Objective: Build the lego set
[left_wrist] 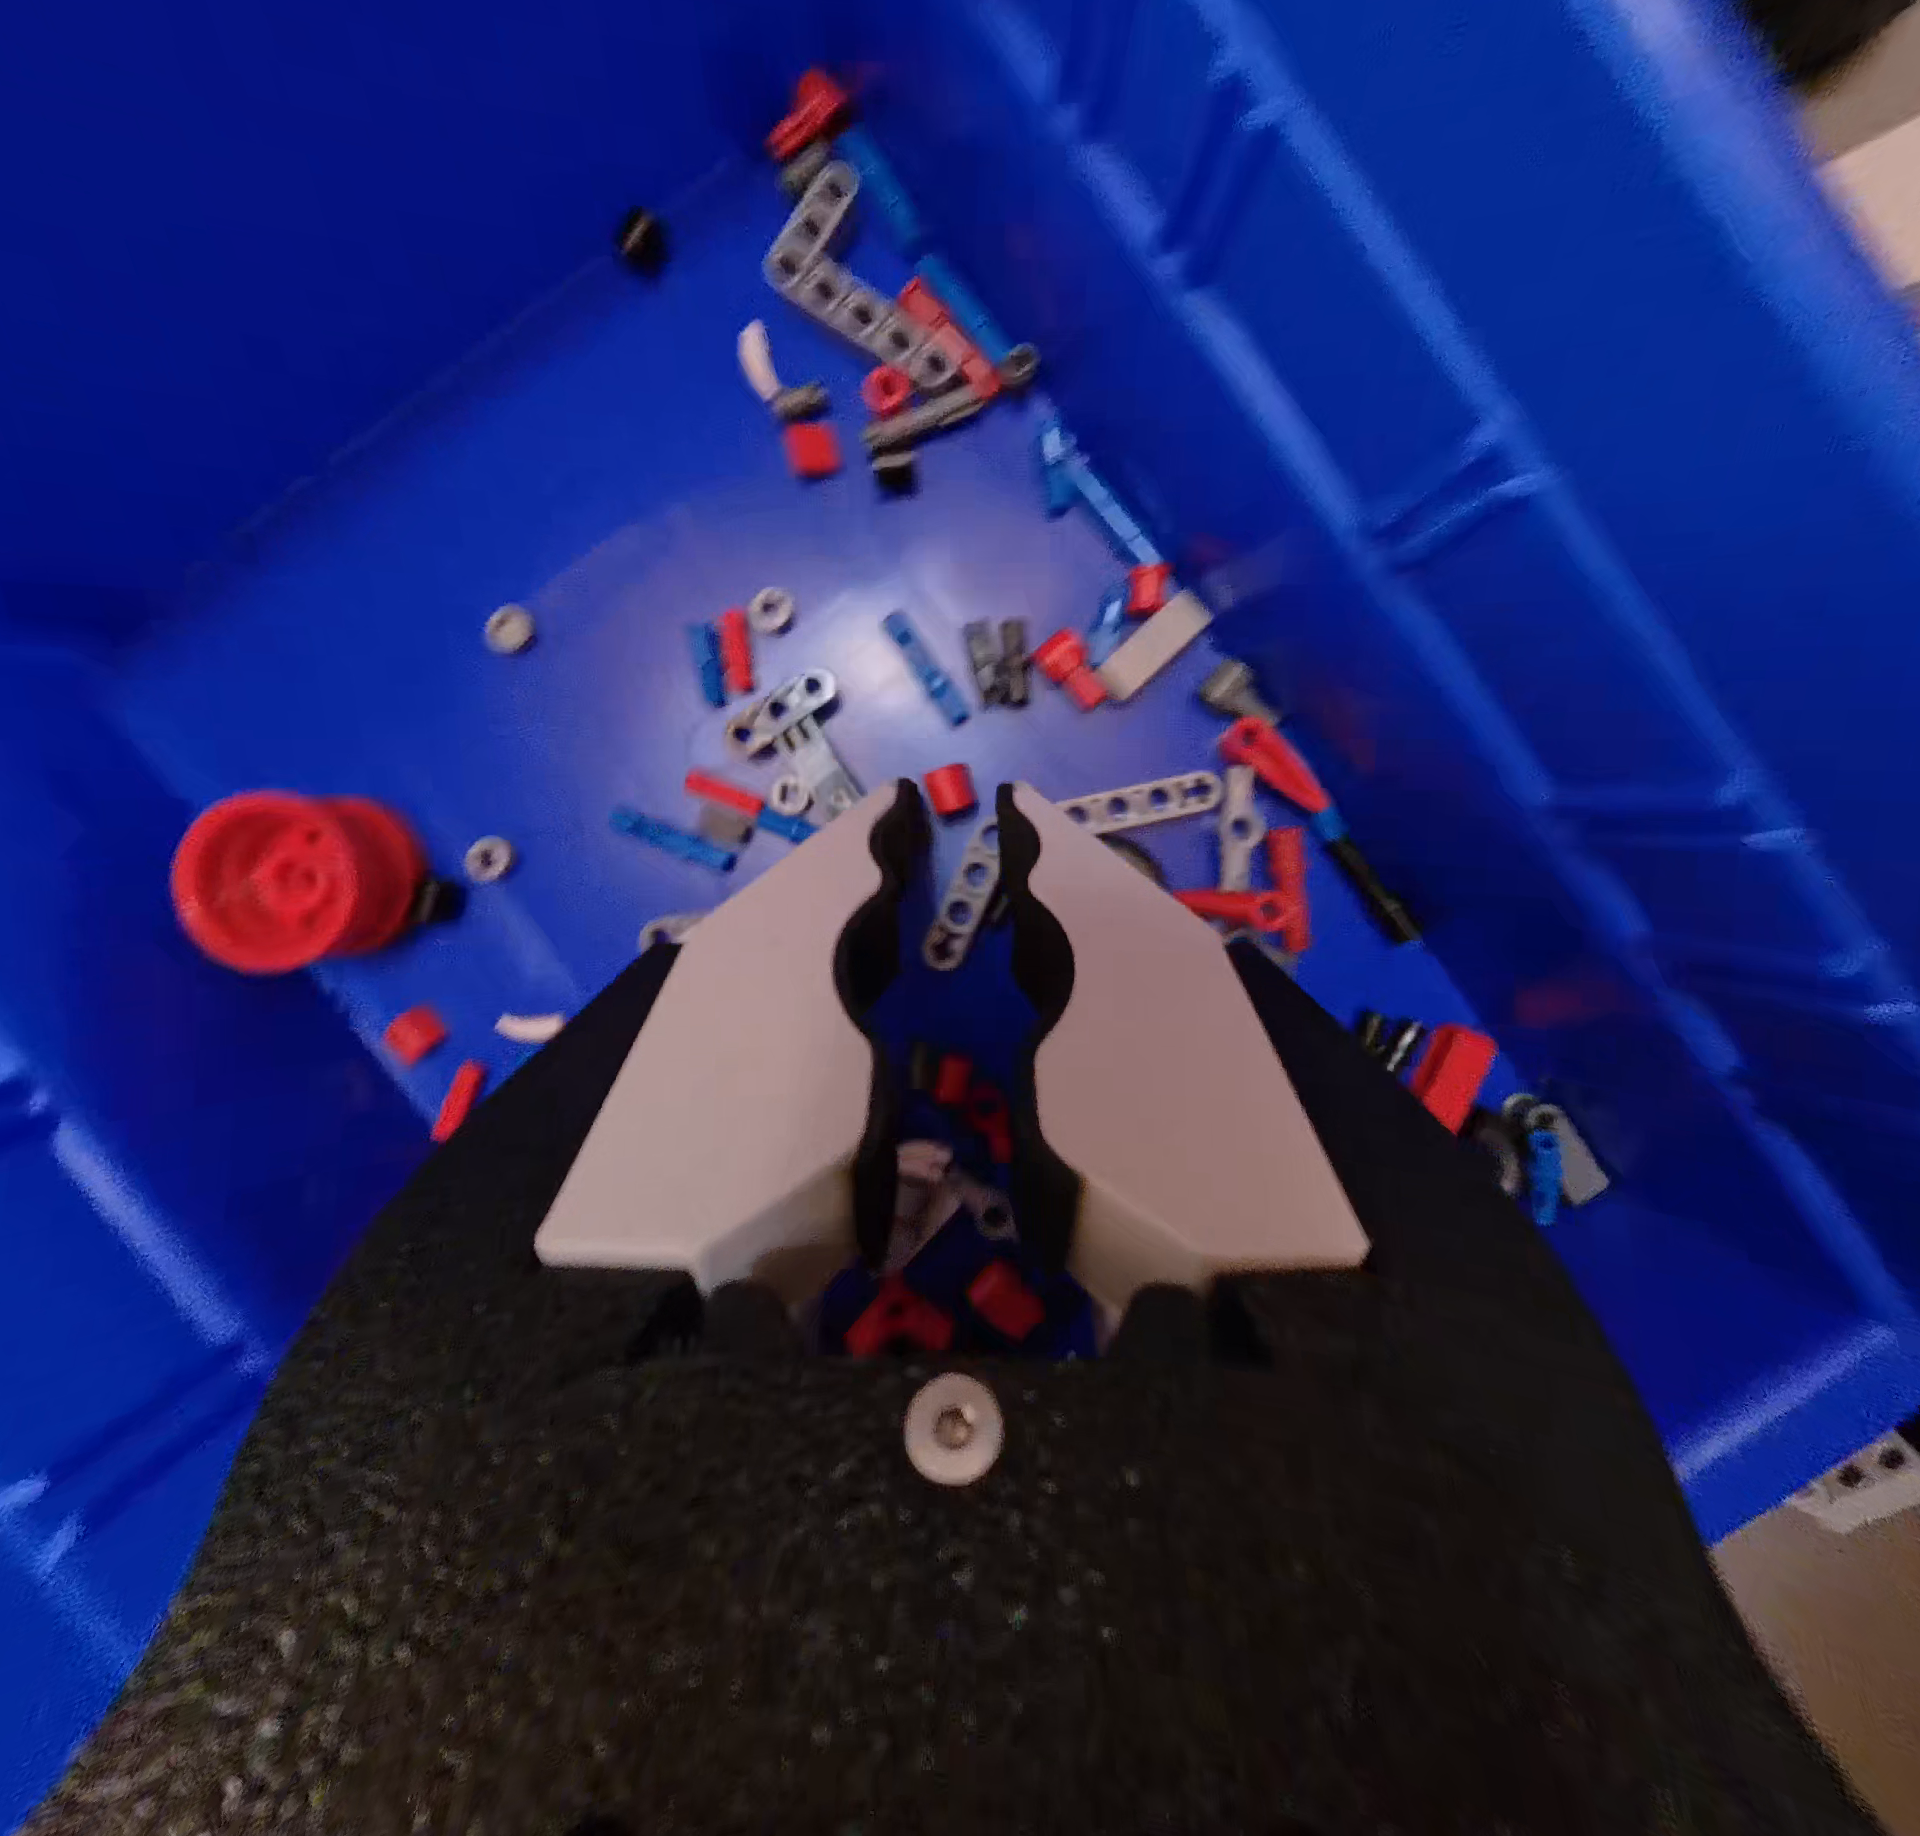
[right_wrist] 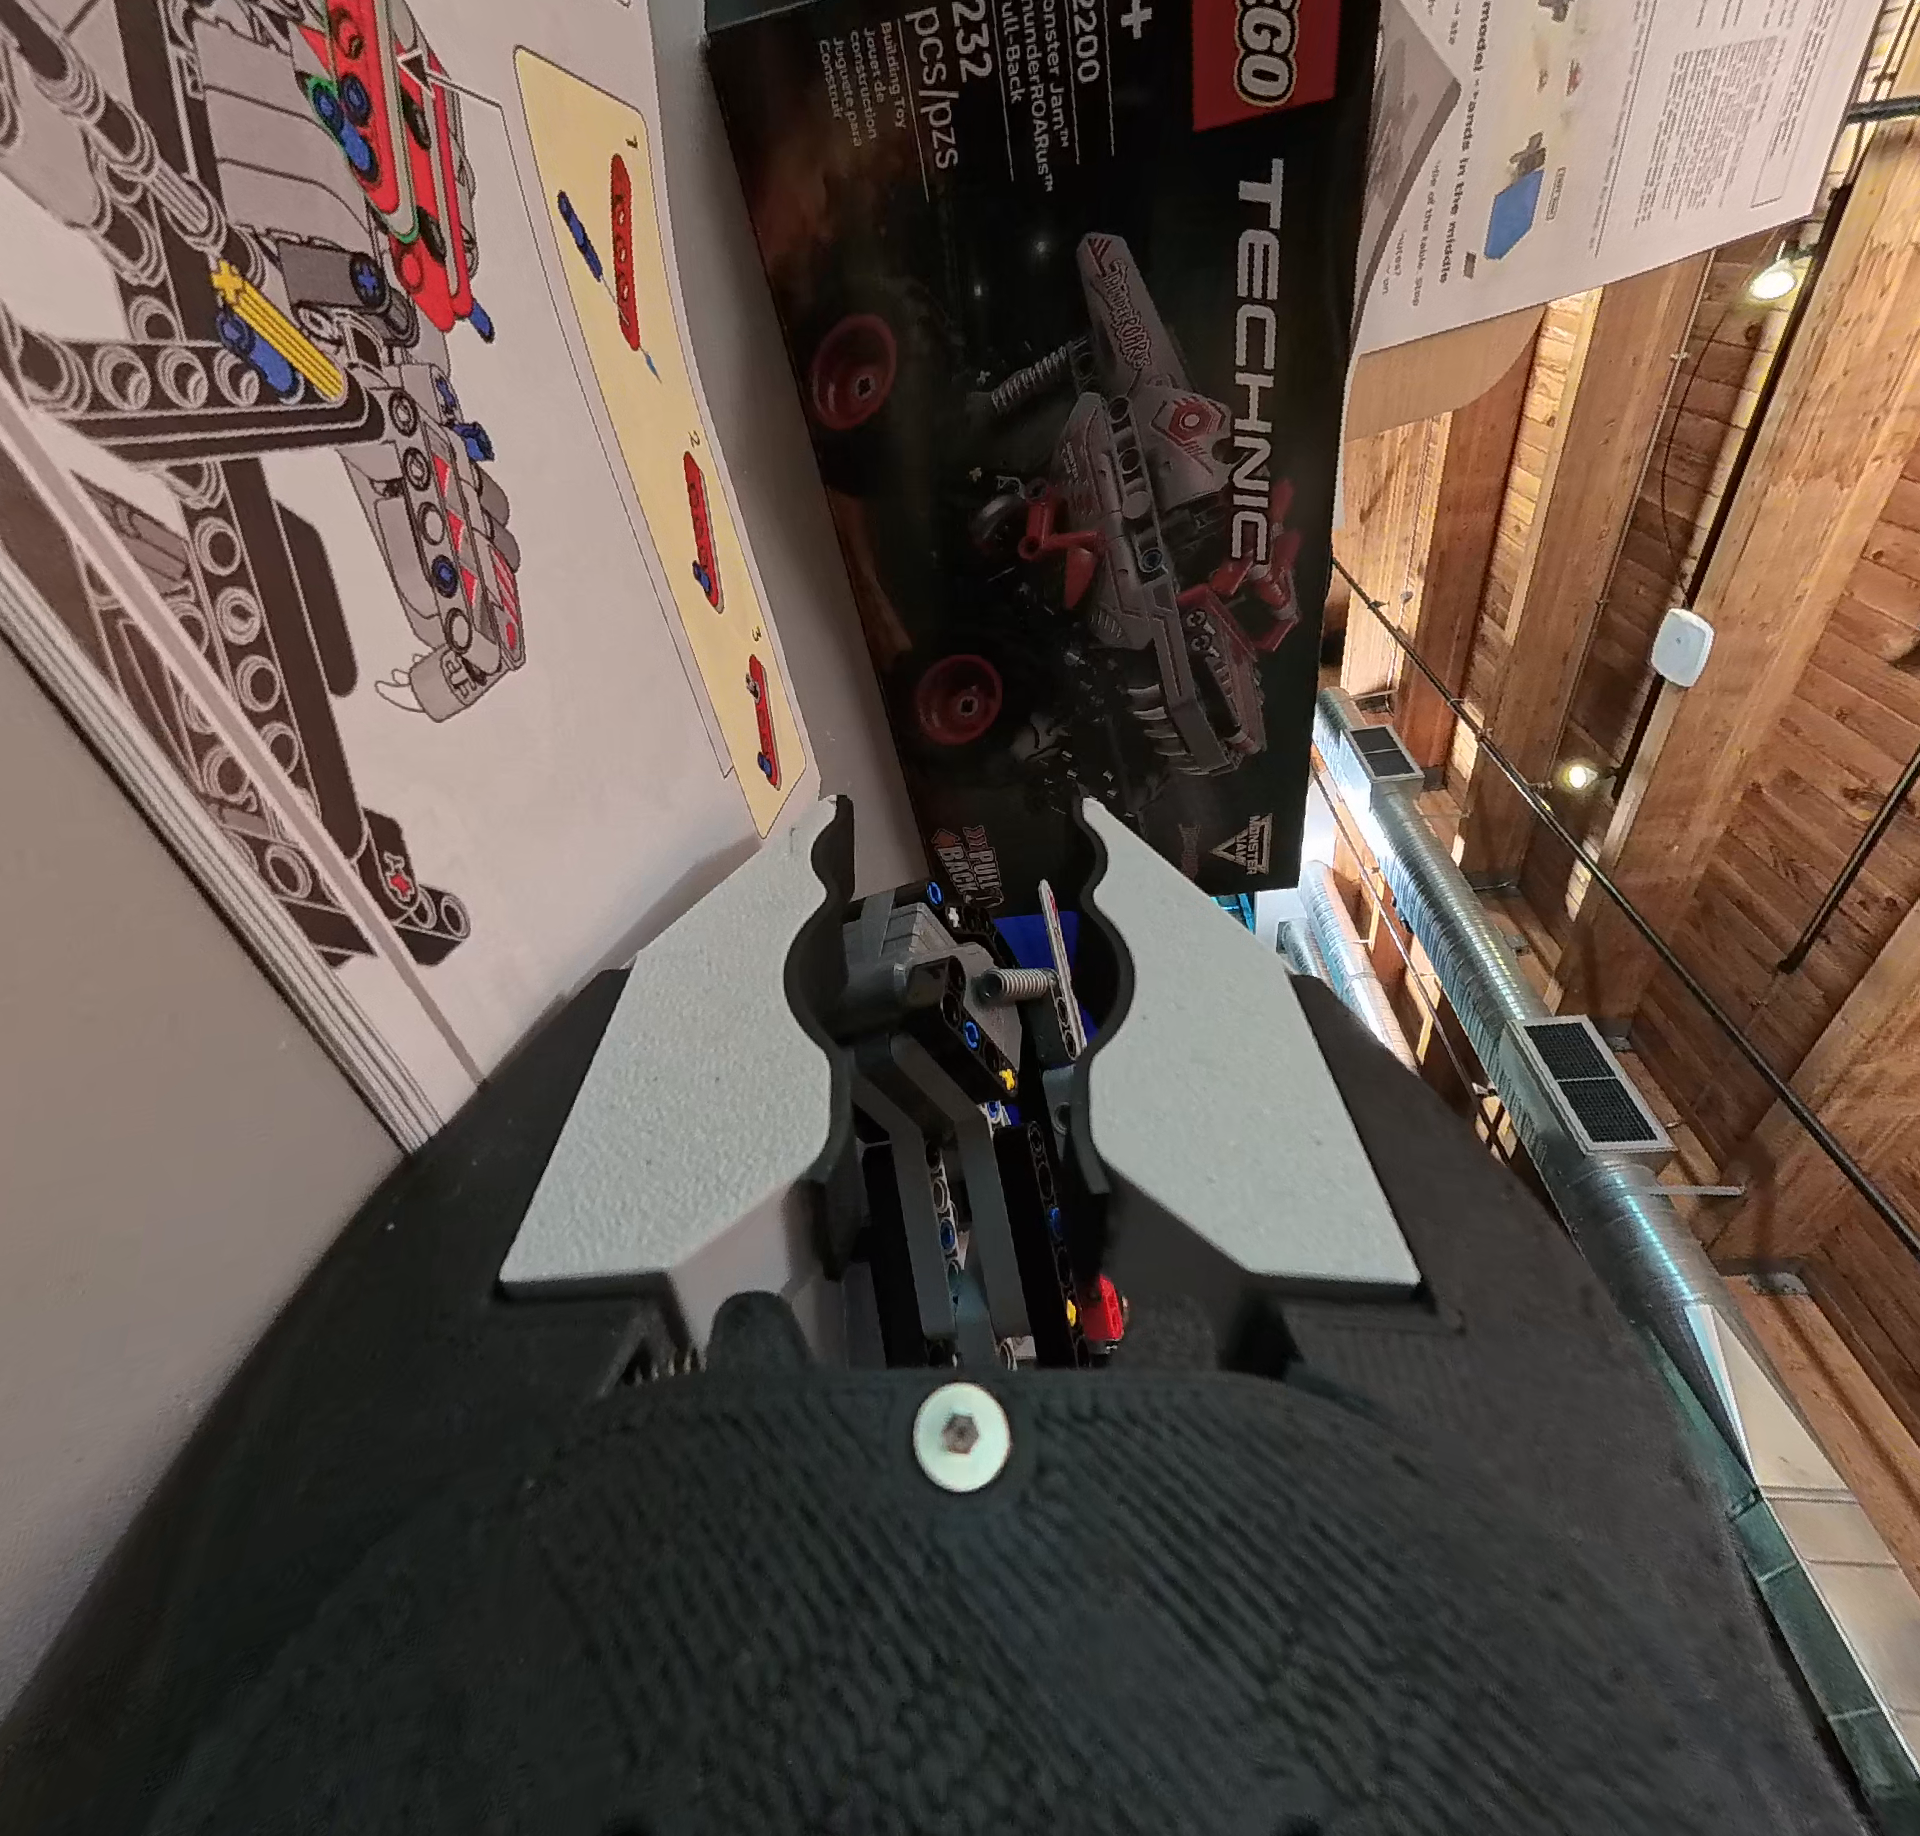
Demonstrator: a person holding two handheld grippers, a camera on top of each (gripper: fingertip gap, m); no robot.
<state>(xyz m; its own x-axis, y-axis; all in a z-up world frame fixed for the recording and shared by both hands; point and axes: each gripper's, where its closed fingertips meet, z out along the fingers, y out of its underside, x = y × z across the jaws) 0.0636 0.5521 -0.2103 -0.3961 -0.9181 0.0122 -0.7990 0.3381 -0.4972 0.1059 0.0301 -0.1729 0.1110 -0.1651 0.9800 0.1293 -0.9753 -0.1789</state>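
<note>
- Left gripper [left_wrist: 958,799] is seen inside a blue bin [left_wrist: 1351,332], tips a narrow gap apart, nothing gripped between them.
- Just beyond the tips a small red cylindrical piece [left_wrist: 948,787] is noted in line with the gap; a grey holed beam [left_wrist: 964,893] lies on the bin floor under the gap.
- Loose pieces in red, blue, grey and black are scattered over the bin floor; a second grey holed beam [left_wrist: 1143,801] lies just right of the tips.
- A red wheel hub [left_wrist: 278,880] is recorded at left, well apart from the tips.
- Farther back, an angled grey beam [left_wrist: 831,269] rests near the bin's far wall. The view is slightly blurred.
- Right gripper [right_wrist: 961,810] is closed around a partly built model [right_wrist: 914,997] of dark grey and black beams, held in the rounded notch behind the tips; a metal spring [right_wrist: 1023,982] projects from it.
- Beyond the tips, the open instruction booklet [right_wrist: 312,436] is seen at left and the dark set box [right_wrist: 1039,384] beside it.
- Printed sheets [right_wrist: 1662,72] lie past the box.
- Farthest off at right, wooden beams and planking [right_wrist: 1714,643] and silver ducting [right_wrist: 1455,903] are visible.
</note>
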